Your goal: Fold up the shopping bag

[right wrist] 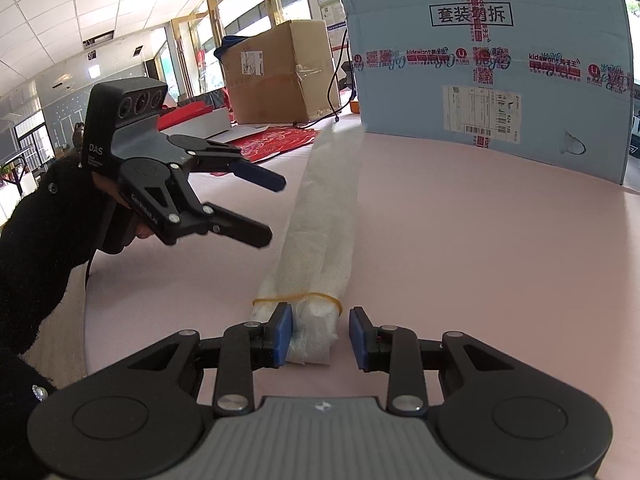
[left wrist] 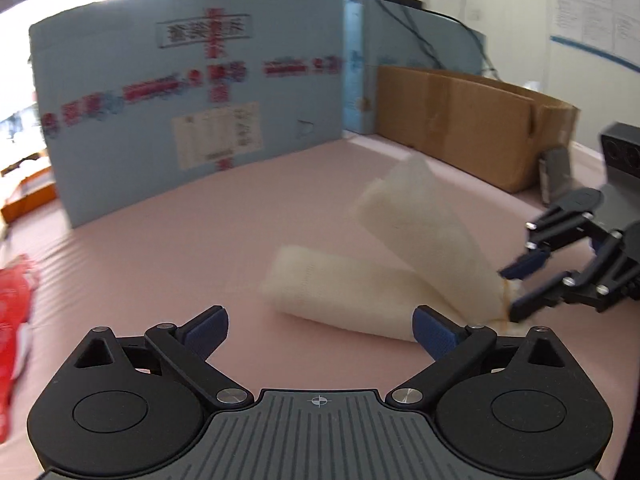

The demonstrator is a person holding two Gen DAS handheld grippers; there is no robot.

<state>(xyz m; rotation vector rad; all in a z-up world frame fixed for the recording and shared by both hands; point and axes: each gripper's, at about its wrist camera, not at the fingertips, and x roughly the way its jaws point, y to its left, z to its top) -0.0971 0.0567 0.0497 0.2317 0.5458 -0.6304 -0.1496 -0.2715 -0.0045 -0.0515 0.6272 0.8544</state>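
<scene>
The white shopping bag (right wrist: 320,216) is folded into a long narrow strip on the pink table (right wrist: 480,240). A yellow rubber band (right wrist: 298,298) circles its near end. My right gripper (right wrist: 320,332) is shut on that banded end. In the left wrist view the bag (left wrist: 400,264) forms a V: one arm lies flat and the other stands raised and blurred, both meeting at the right gripper (left wrist: 510,292). My left gripper (left wrist: 320,320) is wide open and holds nothing, just left of the flat arm. The right wrist view shows the left gripper (right wrist: 274,210) hanging left of the strip, clear of it.
A tall blue cardboard box (right wrist: 492,72) stands at the table's back. A brown cardboard box (left wrist: 472,124) lies beside it, and another brown box (right wrist: 280,72) is farther off. A red bag (left wrist: 12,320) lies at the left edge. A black sleeve (right wrist: 32,256) holds the left gripper.
</scene>
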